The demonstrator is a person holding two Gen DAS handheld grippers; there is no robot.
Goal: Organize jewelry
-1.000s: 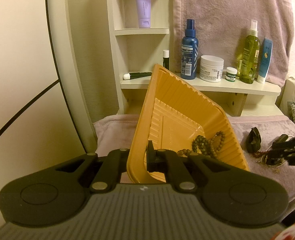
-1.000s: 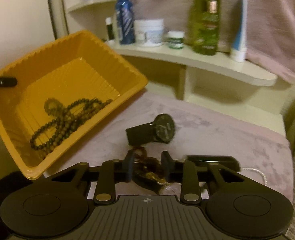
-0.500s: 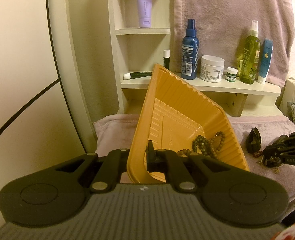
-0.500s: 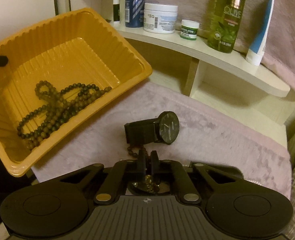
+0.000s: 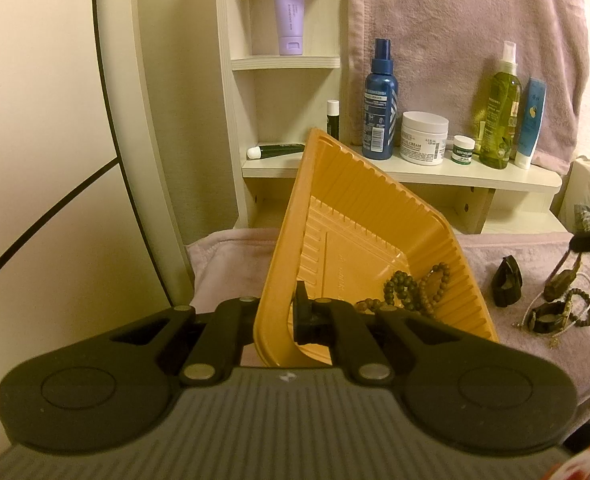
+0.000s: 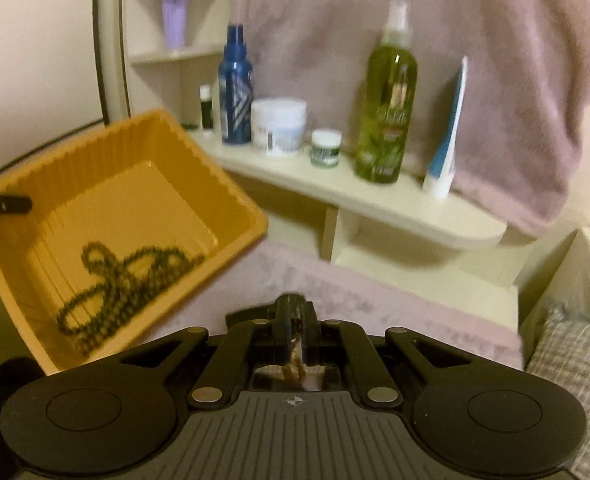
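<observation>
1. Your left gripper (image 5: pixel 291 312) is pinched tight on the near rim of an orange plastic tray (image 5: pixel 359 216), one finger inside the wall and one outside.
2. That grip holds the tray tipped up on its side, its open face turned toward your right.
3. A string of dark round beads (image 5: pixel 411 292) lies pooled in the low corner of the tray.
4. Your right gripper (image 6: pixel 295 334) has its jaws pressed together on a thin brownish strand (image 6: pixel 293 360) that hangs down between them; this view is blurred, so what kind of piece it is cannot be told.
5. In the left view, at the far right edge, that piece (image 5: pixel 563 280) dangles from your right gripper above the cloth.
6. Under it, on a pale pink cloth (image 5: pixel 231 264), lie a black wristwatch (image 5: pixel 505 286), a second watch (image 5: pixel 549 318) and a small bead bracelet (image 5: pixel 581 306), close together and apart from the tray.
7. Behind stands a cream shelf (image 5: pixel 435 174) with a blue spray bottle (image 5: pixel 379 100), a white jar (image 5: pixel 423 138) and a green bottle (image 5: pixel 501 112).
</observation>
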